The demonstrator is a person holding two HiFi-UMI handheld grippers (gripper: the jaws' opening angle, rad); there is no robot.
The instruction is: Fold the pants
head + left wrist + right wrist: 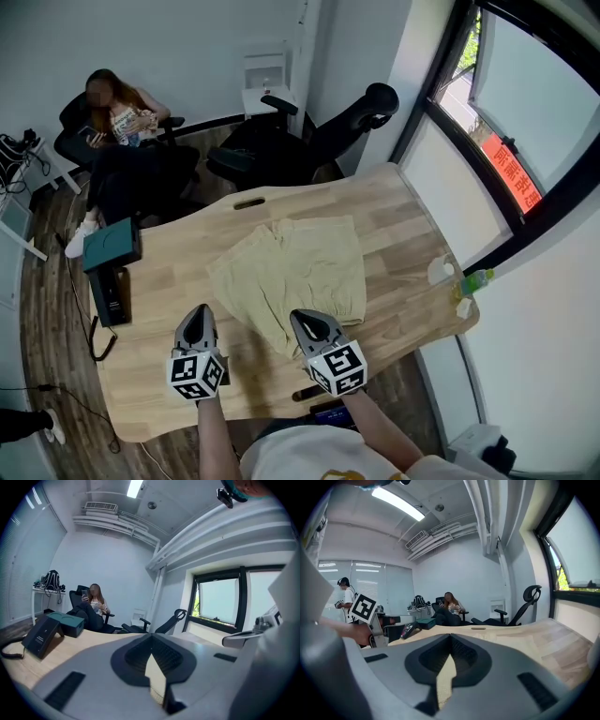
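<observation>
Empty and with jaws pressed together, the left tool (199,311) and the right tool (304,319) are held low over the near part of the light wooden table (394,216). The pale yellow-green pants (300,267) are seen spread at the frame's centre, rumpled, with no tidy fold to be made out. The folding is judged barely begun, with nearly all of it still to do. The right tool's tip is set at the cloth's near hem; contact cannot be told. Bare wood is seen round the cloth, bounded at left by a teal box (111,244) and a black desk phone (111,295). At right, a white cup (441,271) and a small green bottle (474,279) are stood near the table's edge.
</observation>
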